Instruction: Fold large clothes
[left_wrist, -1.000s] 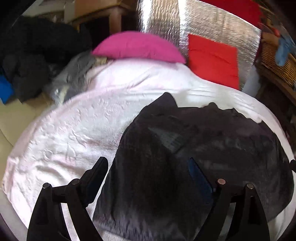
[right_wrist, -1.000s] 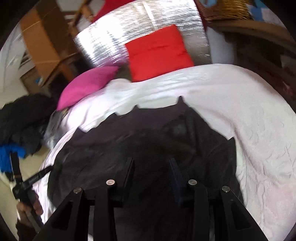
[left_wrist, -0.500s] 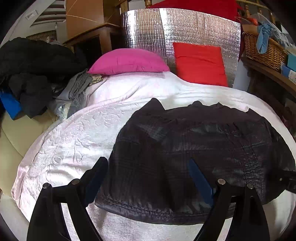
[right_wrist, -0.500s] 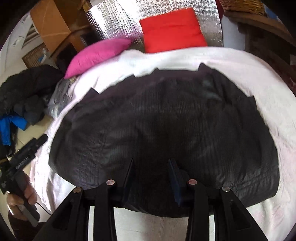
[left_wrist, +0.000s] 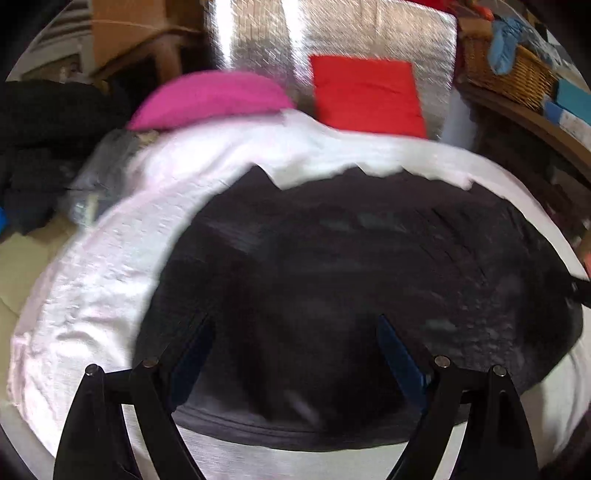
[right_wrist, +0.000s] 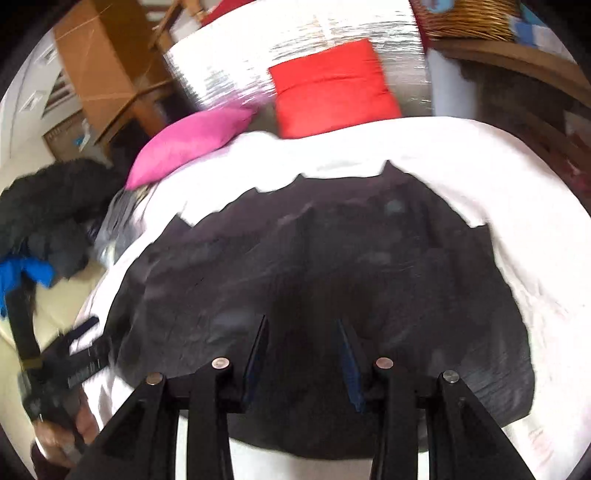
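From the left wrist camera, the left gripper (left_wrist: 295, 328) stands wide open, its two blue-lined fingers (left_wrist: 400, 356) spread far apart at about 7 and 5 o'clock of the frame, with nothing between them. The black jacket (left_wrist: 351, 277) lies spread flat on the white bedspread (left_wrist: 96, 288), filling the middle and lower part of the view. Its near hem runs across at 6 o'clock, and both fingertips show against the dark cloth; whether they touch it cannot be told, since the picture is blurred. The jagged far edge of the jacket points toward 12 o'clock. Beyond it, a pink pillow (left_wrist: 210, 99) sits at 11 o'clock and a red cushion (left_wrist: 367, 96) at 1 o'clock, leaning on a silver foil panel (left_wrist: 266, 40). A heap of dark clothes (left_wrist: 40, 144) lies at 9 o'clock and a wicker basket (left_wrist: 506, 70) at 2 o'clock.

From the right wrist camera, the right gripper (right_wrist: 301, 332) is partly open, its fingers (right_wrist: 349, 358) set closer together than the left pair, and nothing is held between them. The jacket (right_wrist: 332, 266) lies straight ahead and under the fingertips, reaching from 9 o'clock to 4 o'clock on the bedspread (right_wrist: 535, 229). The other gripper (right_wrist: 88, 358) shows at 8 o'clock, at the jacket's left edge, held by a hand (right_wrist: 59, 439). The pink pillow (right_wrist: 188, 146) is at 10 o'clock and the red cushion (right_wrist: 332, 92) at 12 o'clock.
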